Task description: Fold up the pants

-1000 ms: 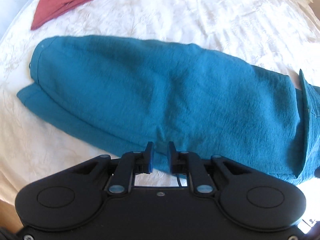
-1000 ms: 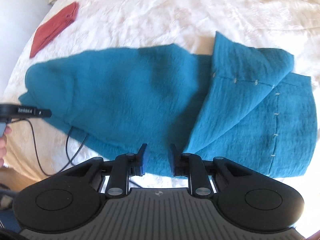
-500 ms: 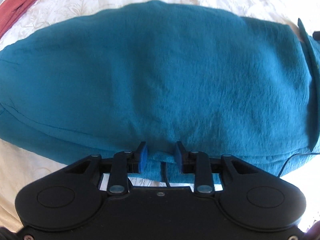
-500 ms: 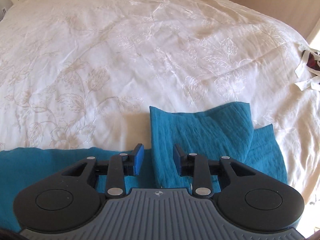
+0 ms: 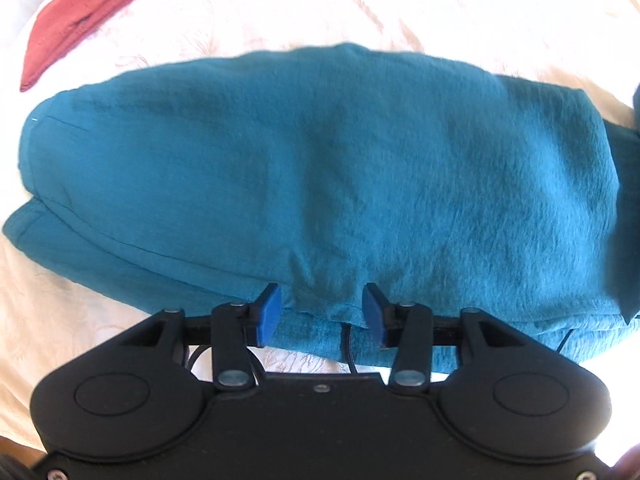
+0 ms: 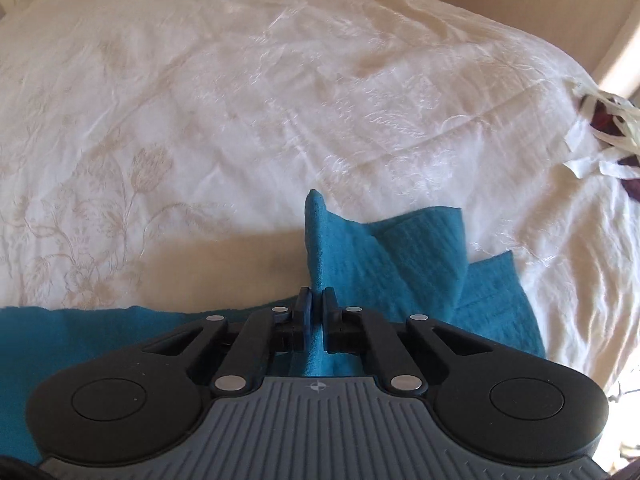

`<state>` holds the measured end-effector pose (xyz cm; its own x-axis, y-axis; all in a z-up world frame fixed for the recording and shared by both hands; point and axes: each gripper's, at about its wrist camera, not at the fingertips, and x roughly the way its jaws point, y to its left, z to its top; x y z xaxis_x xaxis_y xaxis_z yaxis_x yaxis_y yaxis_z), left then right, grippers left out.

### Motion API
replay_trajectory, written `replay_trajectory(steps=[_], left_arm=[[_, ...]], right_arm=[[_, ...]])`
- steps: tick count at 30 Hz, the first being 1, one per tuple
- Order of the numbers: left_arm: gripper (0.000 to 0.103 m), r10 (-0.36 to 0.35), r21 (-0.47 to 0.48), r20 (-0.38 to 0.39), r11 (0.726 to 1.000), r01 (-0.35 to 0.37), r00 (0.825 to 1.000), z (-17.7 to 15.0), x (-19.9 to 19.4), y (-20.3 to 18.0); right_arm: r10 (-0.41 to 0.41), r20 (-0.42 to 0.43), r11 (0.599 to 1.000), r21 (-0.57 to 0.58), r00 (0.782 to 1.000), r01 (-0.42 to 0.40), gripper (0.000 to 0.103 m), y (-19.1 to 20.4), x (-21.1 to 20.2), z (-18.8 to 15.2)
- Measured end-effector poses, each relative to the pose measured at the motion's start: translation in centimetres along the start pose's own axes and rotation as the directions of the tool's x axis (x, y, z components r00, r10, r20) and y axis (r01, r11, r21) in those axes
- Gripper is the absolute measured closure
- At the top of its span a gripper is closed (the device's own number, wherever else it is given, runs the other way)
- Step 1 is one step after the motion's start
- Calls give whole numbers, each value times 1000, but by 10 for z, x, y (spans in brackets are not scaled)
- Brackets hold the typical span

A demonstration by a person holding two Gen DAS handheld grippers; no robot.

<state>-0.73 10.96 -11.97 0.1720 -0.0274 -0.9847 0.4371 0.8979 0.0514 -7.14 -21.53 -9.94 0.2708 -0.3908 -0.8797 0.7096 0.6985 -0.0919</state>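
Red cloth (image 5: 86,8) far left on white bedspread (image 5: 280,12), teal pants (image 5: 320,184) spread across it – right end cut off, left gripper (image 5: 322,312) fingers apart over near hem, right gripper (image 6: 316,312) pinched on raised pants fold (image 6: 320,232) – blurry clutter (image 6: 608,136) at right edge.

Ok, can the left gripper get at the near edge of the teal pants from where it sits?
Probably yes. The left gripper is open, with the near edge of the teal pants lying right between its pads and nothing covering it. The right gripper is pinching the cloth elsewhere.
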Motion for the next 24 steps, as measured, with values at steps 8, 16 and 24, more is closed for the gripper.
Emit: replay_trajectory(steps=[8,16,24], left_arm=[[48,27,18,55,999,-28,998,6,-30,-28],[47,23,50,67,998,-27,997,9,-50,-62],[44,65,57,115,996,-72,991,5,-71,-71]], right_arm=[[-25,31,956,292,999,14,98,-133,-57,-57],[-39,-141,942,324,989,84,98,-167,-8,-111],[17,-61,957,291,998,2,98,-179,-41,-99]])
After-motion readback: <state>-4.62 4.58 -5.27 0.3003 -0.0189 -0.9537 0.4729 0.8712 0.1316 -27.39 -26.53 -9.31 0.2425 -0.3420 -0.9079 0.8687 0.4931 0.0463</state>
